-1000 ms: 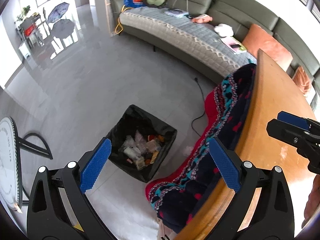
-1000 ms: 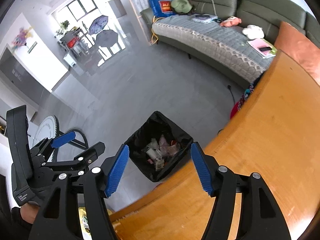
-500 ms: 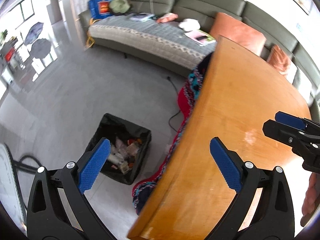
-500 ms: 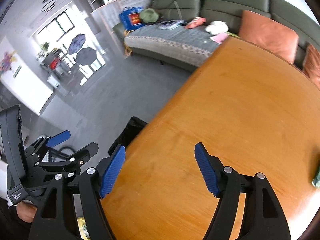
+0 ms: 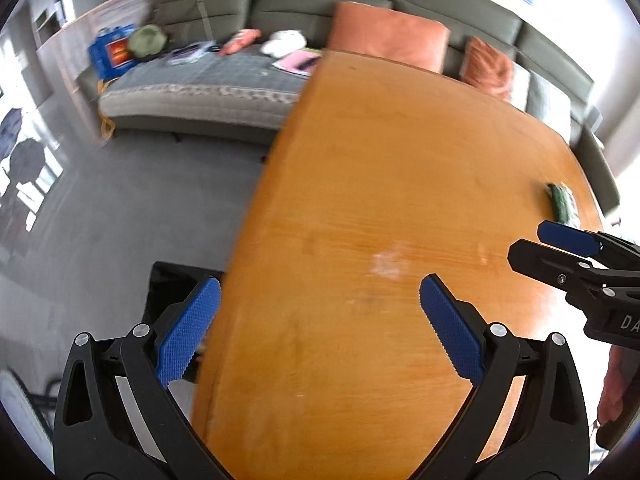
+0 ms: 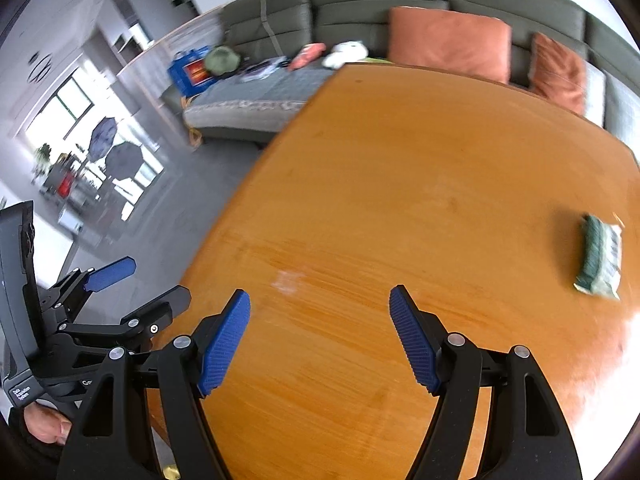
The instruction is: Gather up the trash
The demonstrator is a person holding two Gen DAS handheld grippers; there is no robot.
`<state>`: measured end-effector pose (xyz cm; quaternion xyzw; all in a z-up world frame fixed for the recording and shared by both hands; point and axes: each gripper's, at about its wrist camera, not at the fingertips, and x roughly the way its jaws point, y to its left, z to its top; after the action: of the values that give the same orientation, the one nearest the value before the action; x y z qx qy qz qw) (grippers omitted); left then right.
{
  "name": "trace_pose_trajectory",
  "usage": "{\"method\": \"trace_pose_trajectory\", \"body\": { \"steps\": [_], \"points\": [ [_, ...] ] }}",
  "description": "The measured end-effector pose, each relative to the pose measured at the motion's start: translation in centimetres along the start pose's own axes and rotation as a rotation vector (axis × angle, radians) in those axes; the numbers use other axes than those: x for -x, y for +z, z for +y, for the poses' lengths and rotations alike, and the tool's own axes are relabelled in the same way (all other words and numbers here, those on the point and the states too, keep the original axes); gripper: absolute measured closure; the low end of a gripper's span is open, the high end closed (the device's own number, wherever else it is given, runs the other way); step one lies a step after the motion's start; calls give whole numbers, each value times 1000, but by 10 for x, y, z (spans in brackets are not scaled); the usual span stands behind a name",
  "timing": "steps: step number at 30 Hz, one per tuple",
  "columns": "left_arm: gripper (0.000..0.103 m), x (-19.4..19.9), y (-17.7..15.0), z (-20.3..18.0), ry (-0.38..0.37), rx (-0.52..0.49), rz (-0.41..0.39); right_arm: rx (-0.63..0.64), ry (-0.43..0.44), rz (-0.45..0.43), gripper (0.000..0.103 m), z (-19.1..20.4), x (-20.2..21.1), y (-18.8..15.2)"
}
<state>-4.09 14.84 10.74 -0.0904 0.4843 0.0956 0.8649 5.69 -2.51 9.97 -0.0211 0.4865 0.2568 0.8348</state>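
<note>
A green and white wrapper [image 6: 600, 258] lies on the orange wooden table [image 6: 400, 200], far right; it also shows in the left wrist view [image 5: 562, 202]. My right gripper [image 6: 320, 336] is open and empty above the table, left of the wrapper. My left gripper [image 5: 316, 328] is open and empty over the table's left edge. A black-lined trash bin [image 5: 172, 280] stands on the floor below that edge, partly hidden by my left finger. Each gripper shows in the other's view: the right one [image 5: 568, 248], the left one [image 6: 116, 284].
A grey sofa [image 5: 208, 76] with orange cushions [image 5: 388, 36] and loose items runs behind the table. Grey floor [image 5: 120, 200] lies to the left. Umbrellas [image 6: 116, 148] stand by the window.
Both grippers swung right, from over the bin to over the table. The bin has slid nearly out of view and the wrapper has come into view. Both stay open.
</note>
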Motion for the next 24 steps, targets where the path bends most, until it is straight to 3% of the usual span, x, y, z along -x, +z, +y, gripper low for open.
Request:
{"method": "trace_pose_trajectory", "body": {
  "steps": [12, 24],
  "points": [
    [6, -21, 1, -80, -109, -161, 46, -168, -118, -42, 24, -86, 32, -45],
    [6, -48, -15, -140, -145, -251, 80, -258, -225, -73, 21, -143, 41, -92]
  ]
}}
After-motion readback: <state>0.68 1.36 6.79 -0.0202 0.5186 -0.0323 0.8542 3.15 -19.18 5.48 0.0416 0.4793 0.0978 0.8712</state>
